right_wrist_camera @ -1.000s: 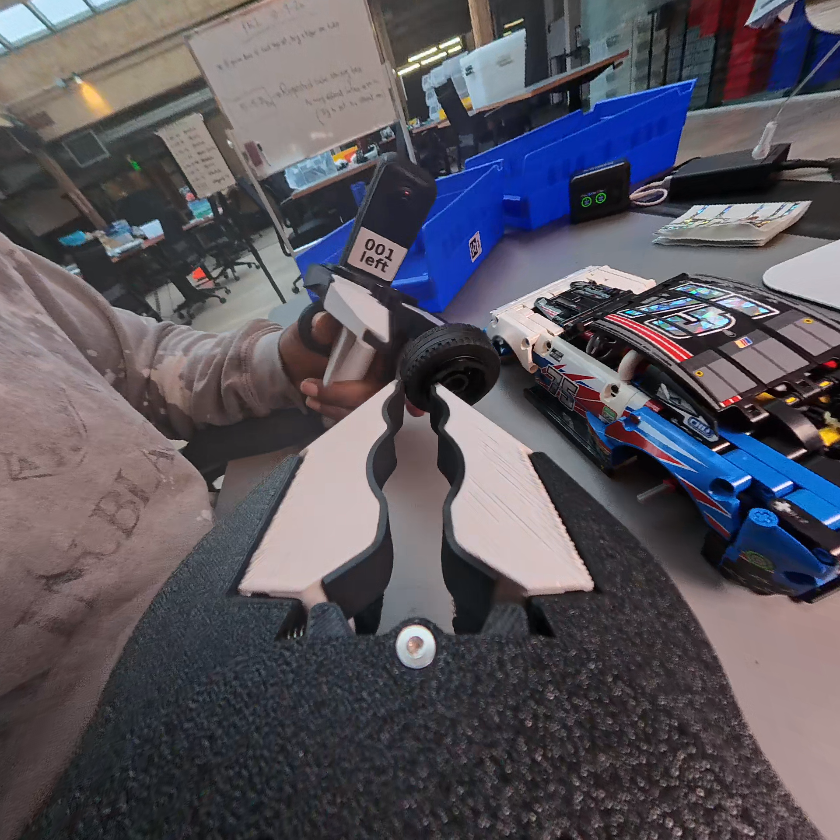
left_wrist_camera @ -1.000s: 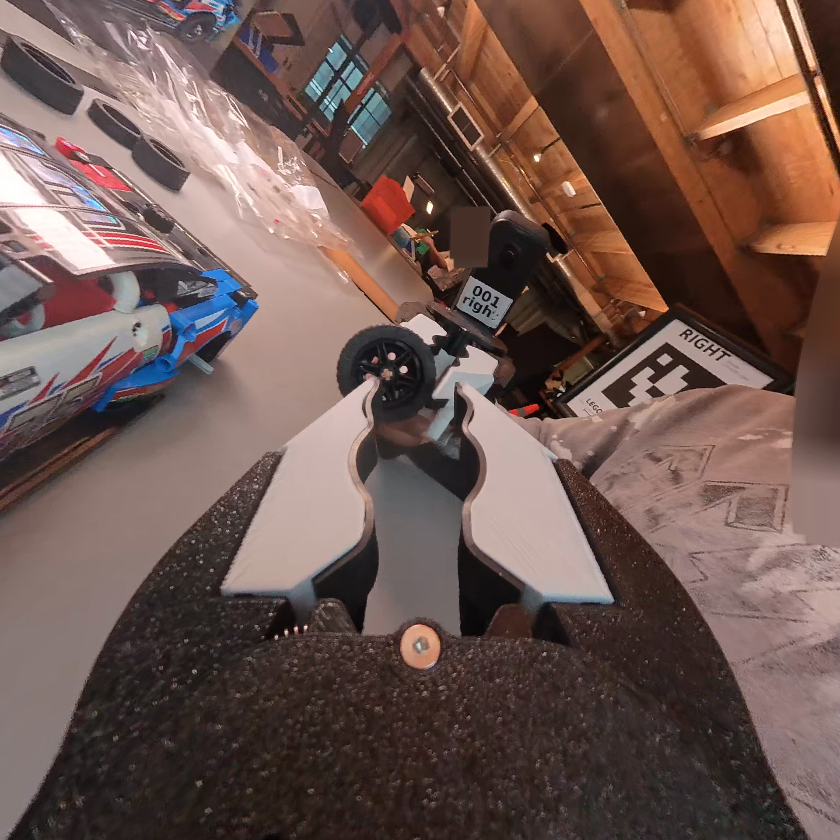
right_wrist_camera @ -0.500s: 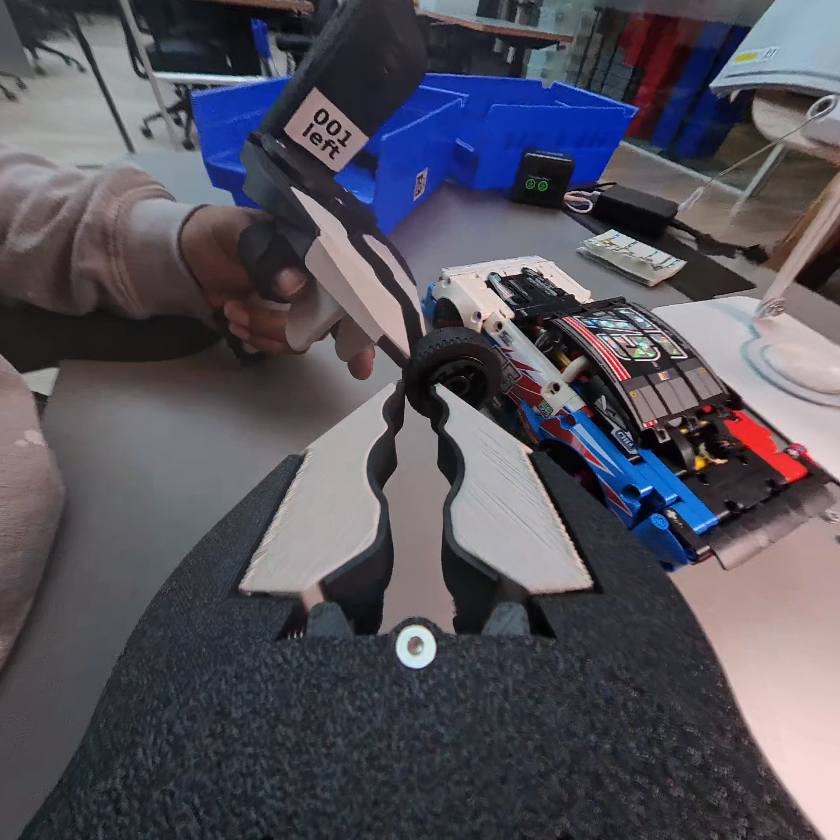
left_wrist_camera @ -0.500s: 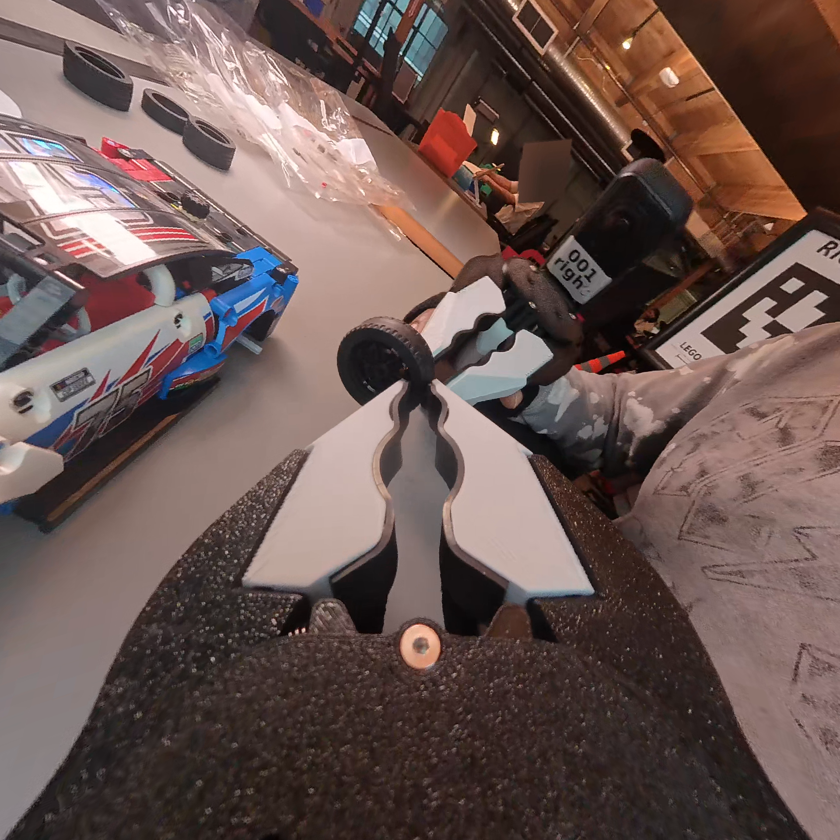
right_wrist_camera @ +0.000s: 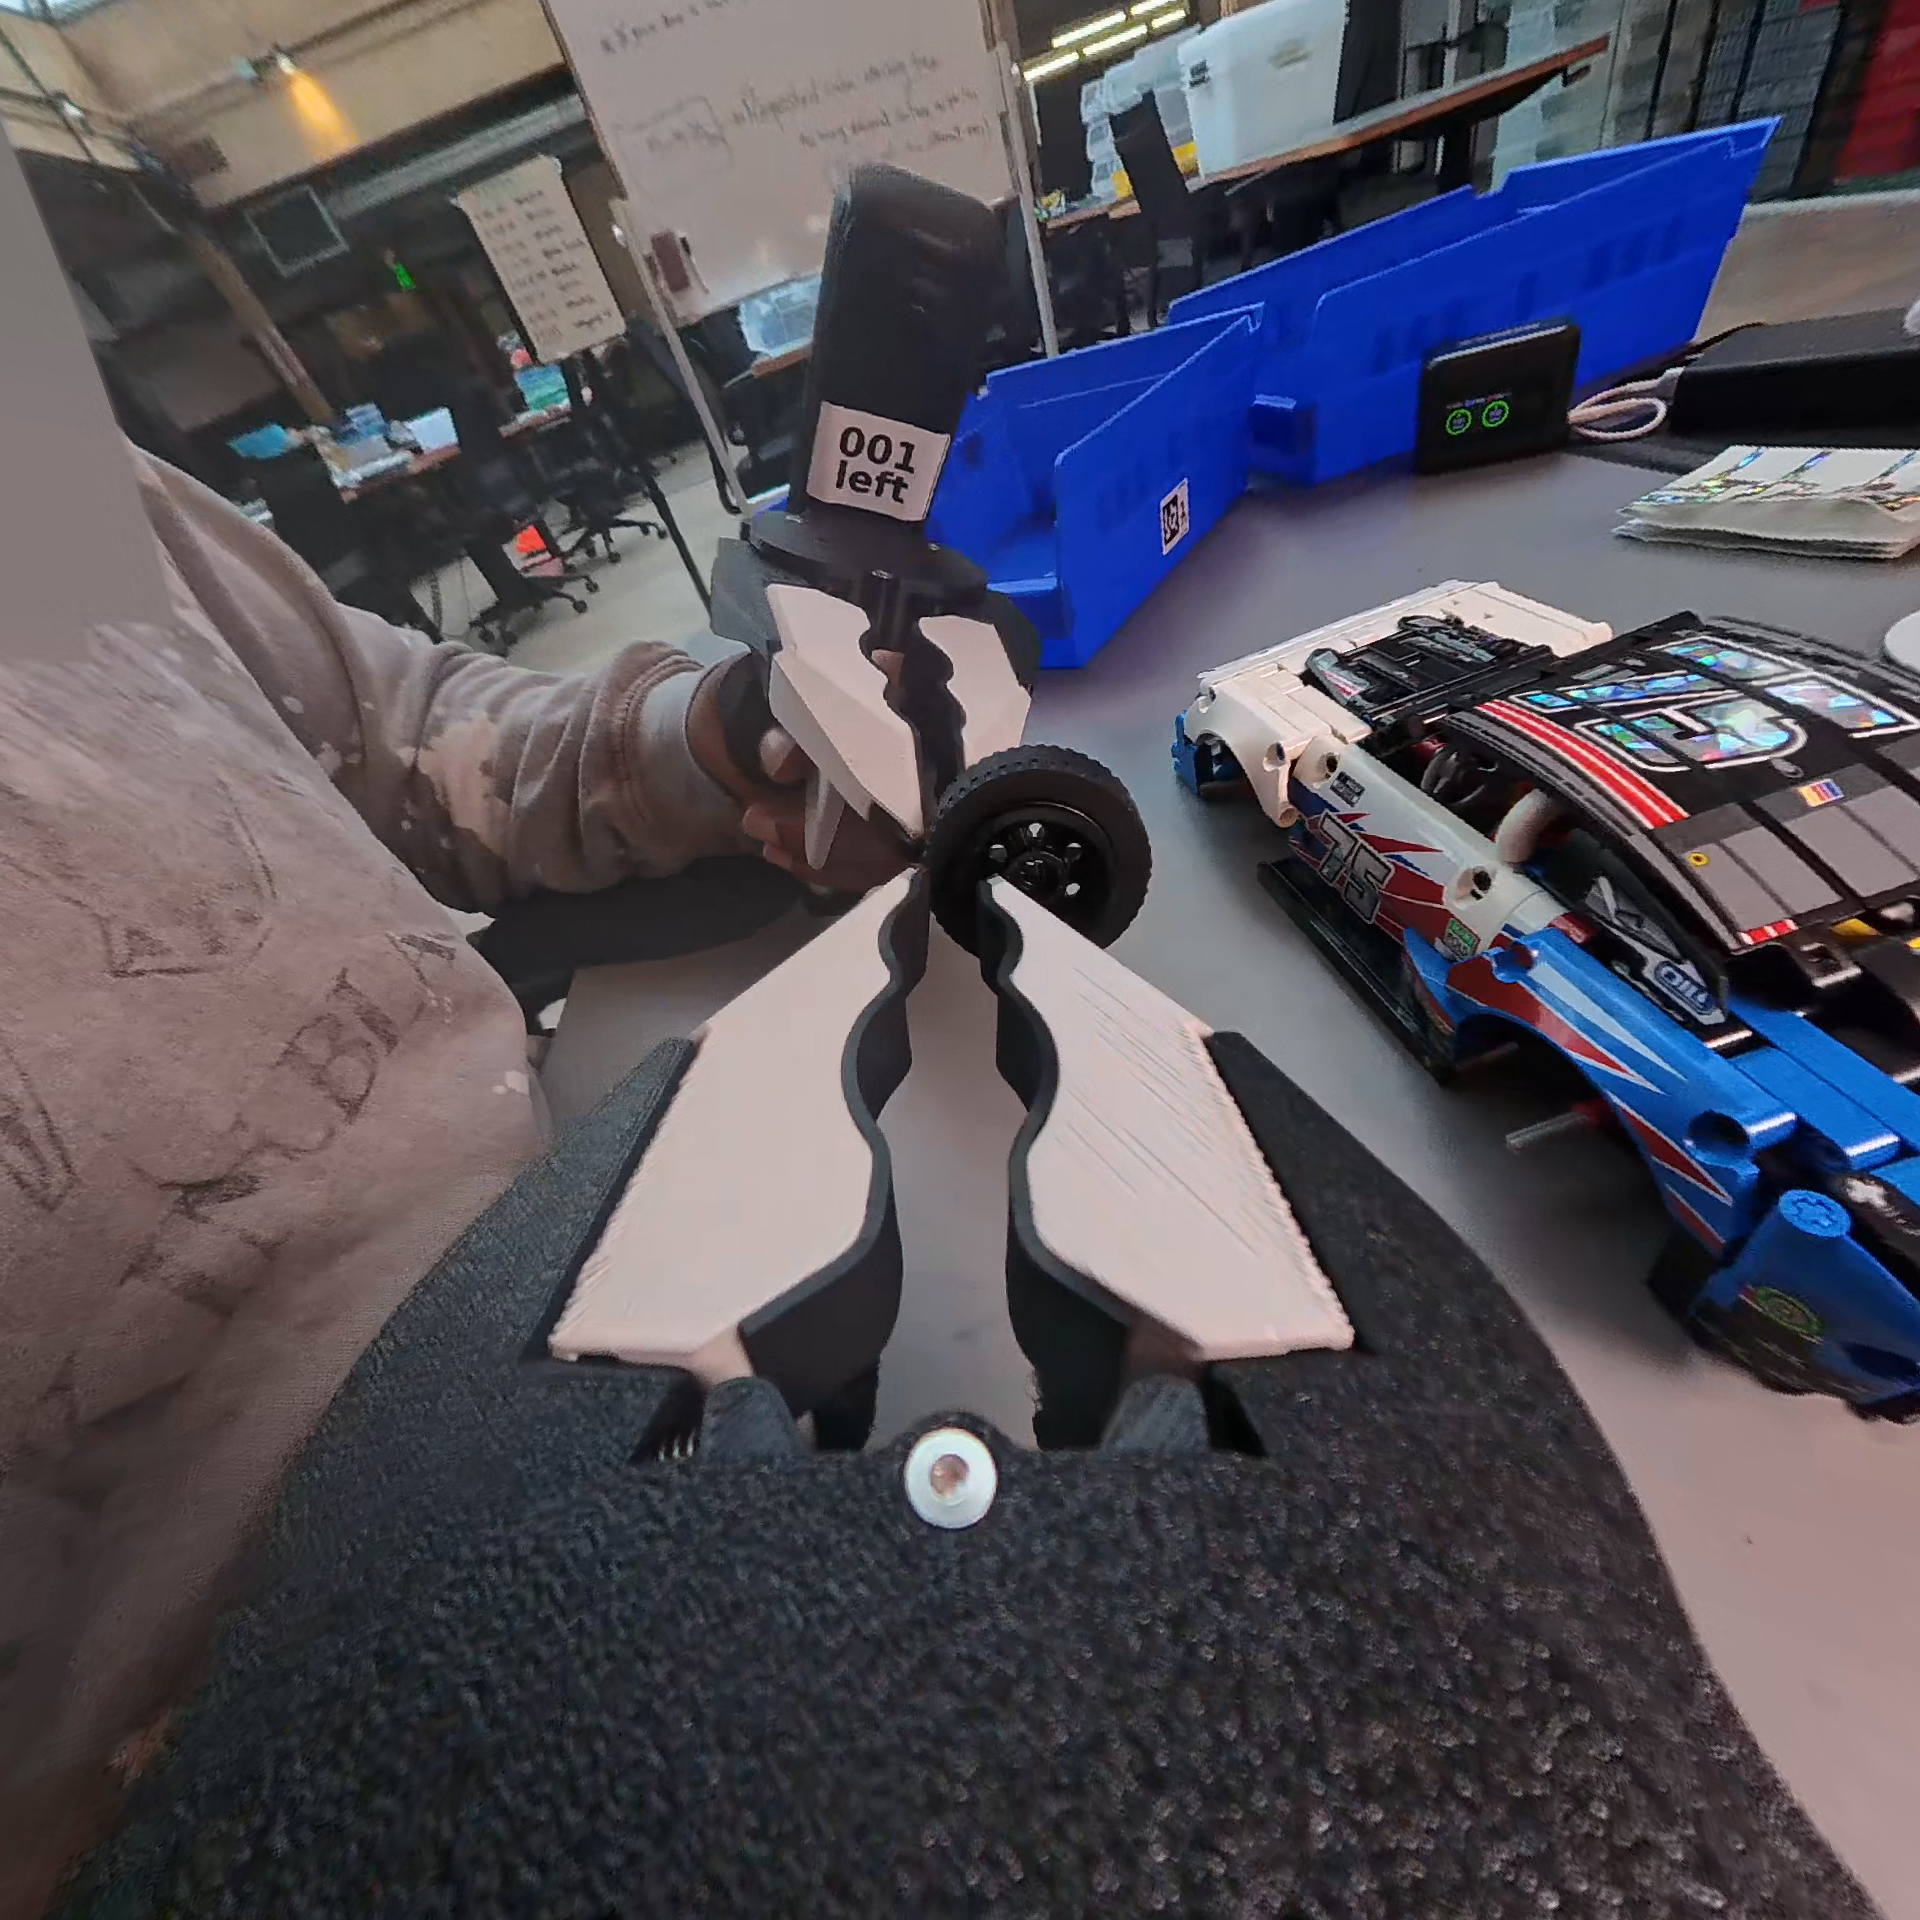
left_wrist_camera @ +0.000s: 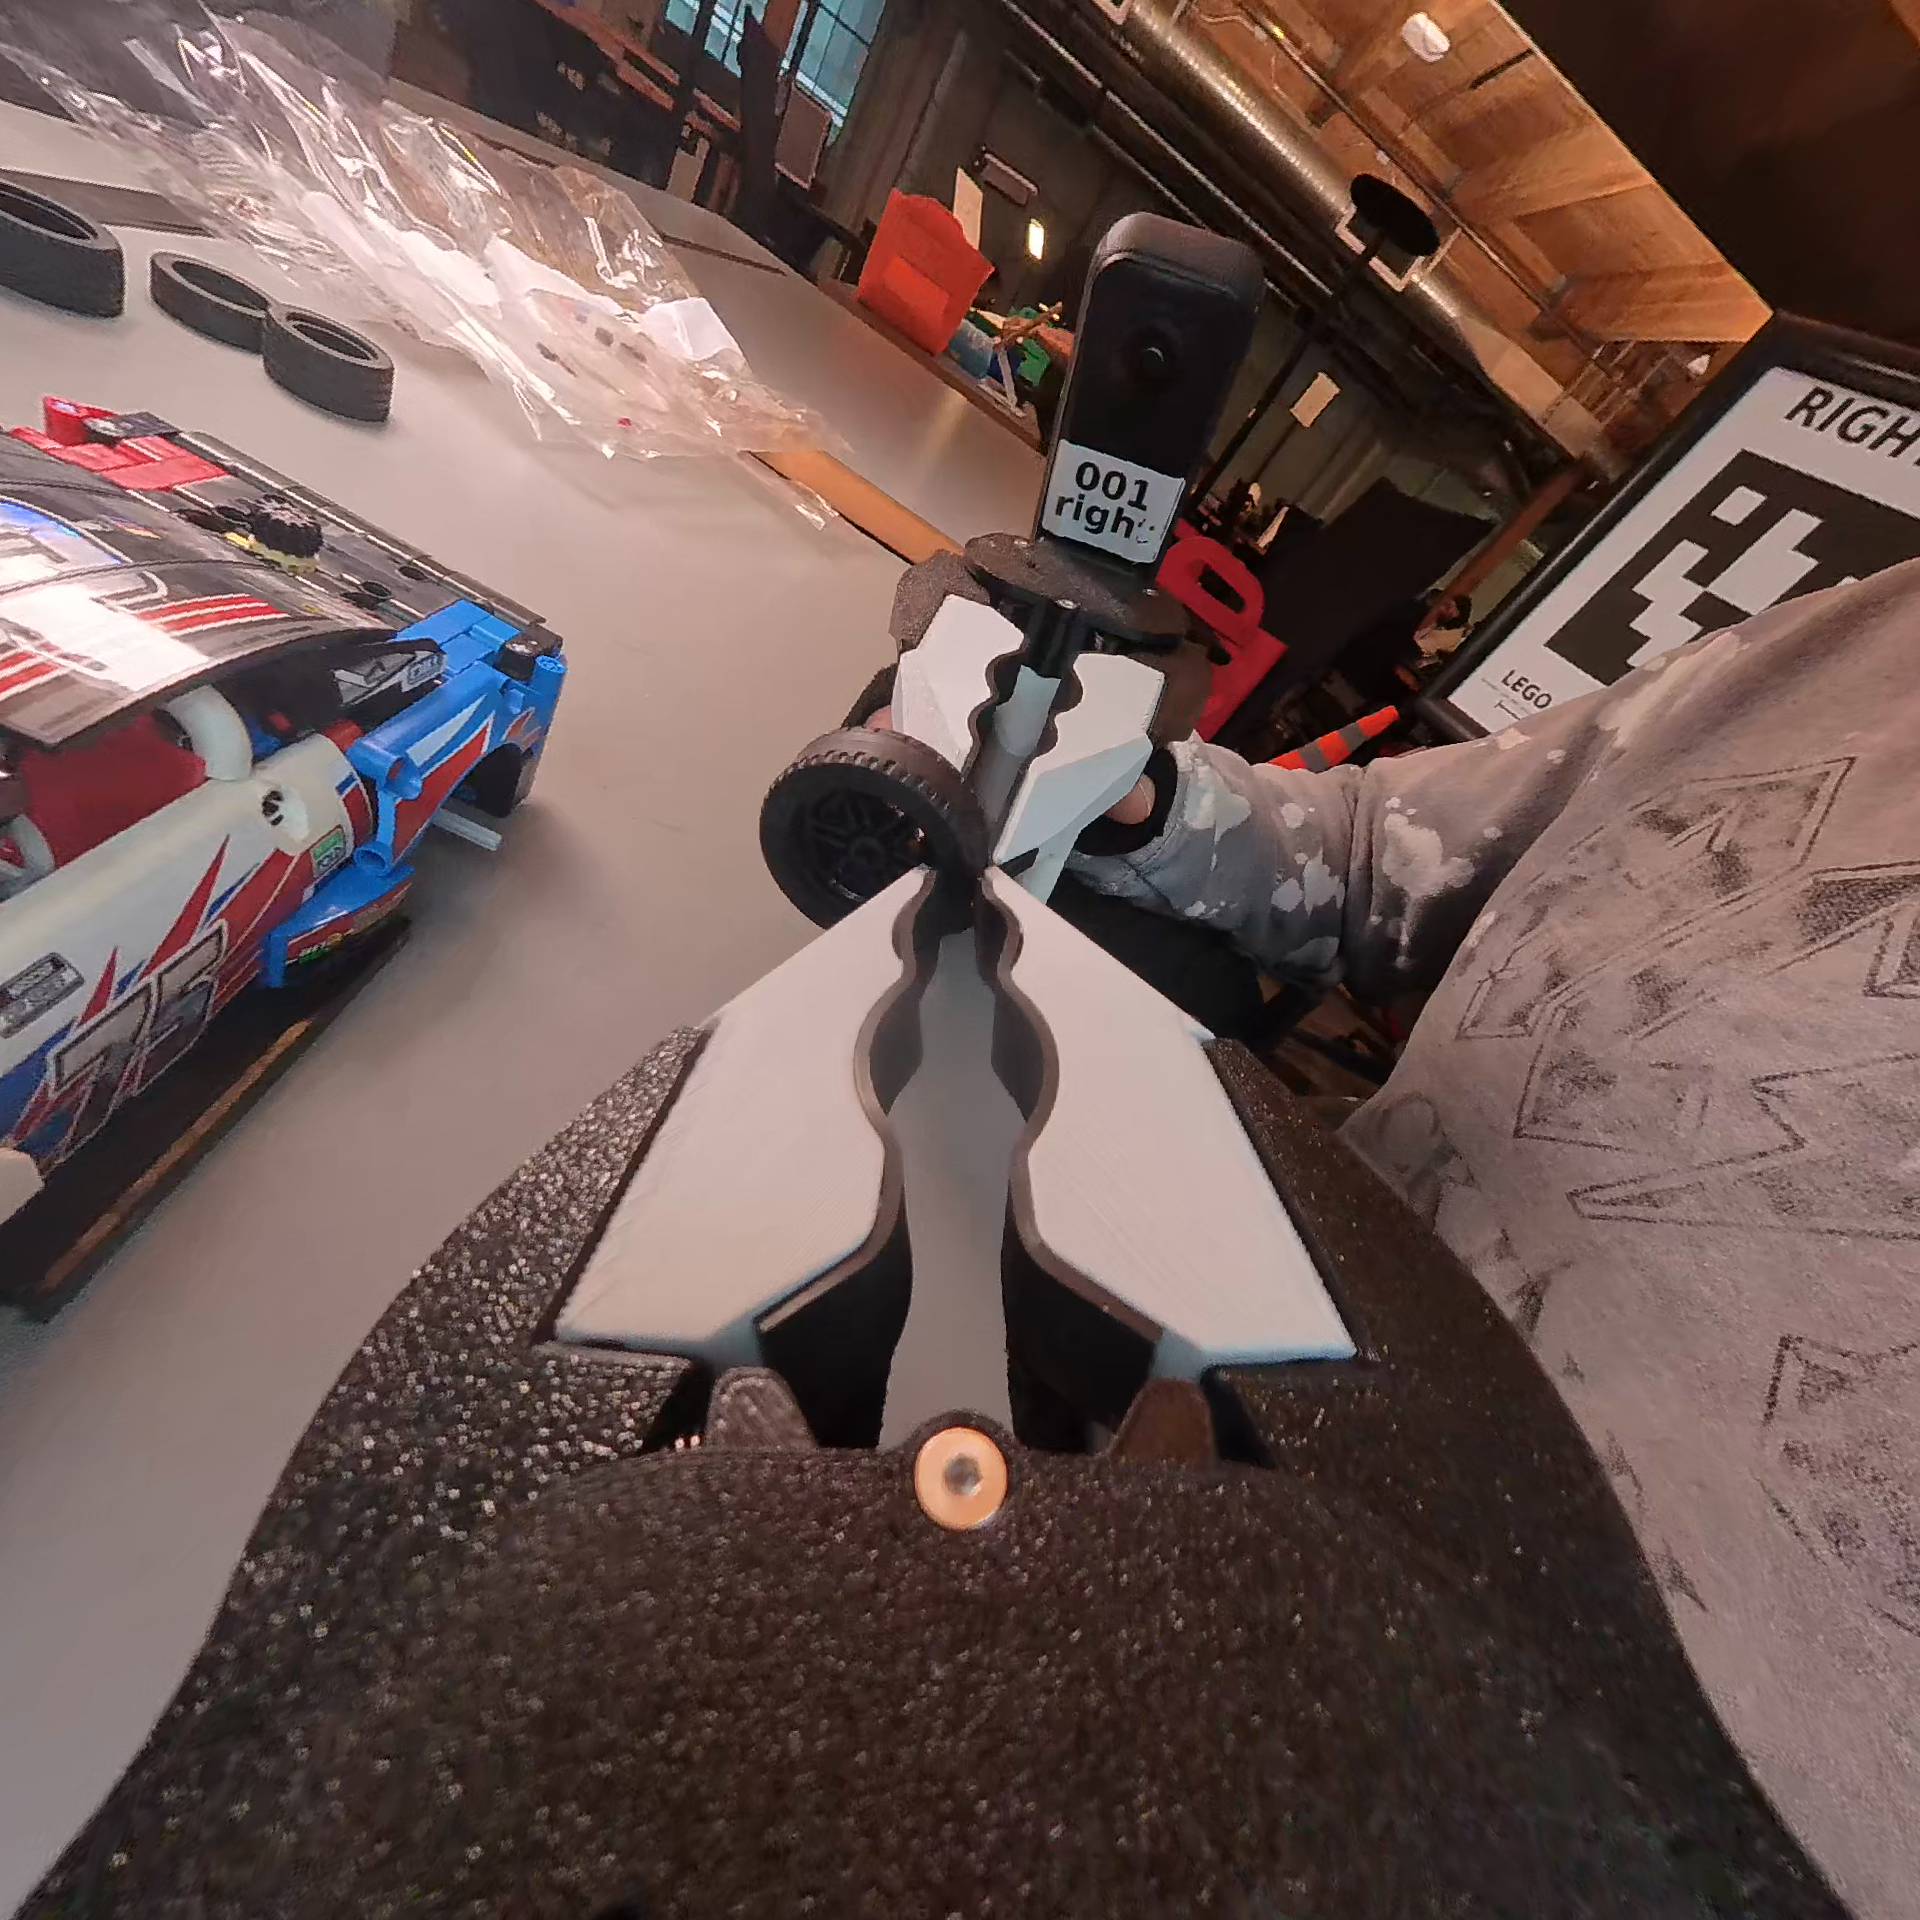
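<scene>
The model car (left_wrist_camera: pixel 208 790) is cut off at the left edge, and the wheel (left_wrist_camera: pixel 862 821) hides both grippers' fingertip contact.

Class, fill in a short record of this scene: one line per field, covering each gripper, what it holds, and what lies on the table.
left gripper: jaws closed on the wheel's edge
right gripper: jaws closed on the same wheel
wheel: small, black, held above the table between both grippers
table: grey
model car: blue, white and red, on table
loose tyres: black, beside clear plastic bags

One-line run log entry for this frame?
left hand-held gripper: shut on small black rubber-tyred wheel | right hand-held gripper: shut on same wheel | above grey table
</scene>
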Demonstrator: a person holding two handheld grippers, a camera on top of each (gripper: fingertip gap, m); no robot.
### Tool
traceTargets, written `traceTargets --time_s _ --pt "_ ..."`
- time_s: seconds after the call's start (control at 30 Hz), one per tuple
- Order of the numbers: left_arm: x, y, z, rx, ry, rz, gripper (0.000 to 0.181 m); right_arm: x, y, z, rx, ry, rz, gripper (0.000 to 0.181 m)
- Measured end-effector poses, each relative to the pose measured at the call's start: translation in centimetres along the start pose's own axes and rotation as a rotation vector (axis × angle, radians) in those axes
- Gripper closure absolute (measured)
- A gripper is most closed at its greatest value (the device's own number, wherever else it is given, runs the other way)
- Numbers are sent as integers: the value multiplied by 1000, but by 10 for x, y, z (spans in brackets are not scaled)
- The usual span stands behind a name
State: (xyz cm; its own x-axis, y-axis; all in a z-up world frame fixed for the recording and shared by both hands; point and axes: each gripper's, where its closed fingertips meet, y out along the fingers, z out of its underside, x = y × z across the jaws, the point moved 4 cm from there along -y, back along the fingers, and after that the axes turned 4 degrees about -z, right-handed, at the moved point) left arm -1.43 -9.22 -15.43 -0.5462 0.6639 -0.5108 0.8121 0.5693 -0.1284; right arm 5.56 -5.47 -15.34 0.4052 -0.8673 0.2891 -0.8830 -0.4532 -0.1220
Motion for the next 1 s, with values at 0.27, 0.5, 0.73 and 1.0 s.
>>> traceTargets --time_s 0.27,0.5,0.73,1.0 --pt "-7 -1 4 58 70 29 178 6 -1 1 18 -12 -66 179" --pt "-10 -4 5 53 71 62 178 10 1 1 -21 19 -78 179" --pt "-3 -6 -2 -15 10 46 179 1 2 -6 -27 -64 65 181" --pt "1 -21 -13 -84 1 9 180 -28 -31 -12 -79 -10 195 181"
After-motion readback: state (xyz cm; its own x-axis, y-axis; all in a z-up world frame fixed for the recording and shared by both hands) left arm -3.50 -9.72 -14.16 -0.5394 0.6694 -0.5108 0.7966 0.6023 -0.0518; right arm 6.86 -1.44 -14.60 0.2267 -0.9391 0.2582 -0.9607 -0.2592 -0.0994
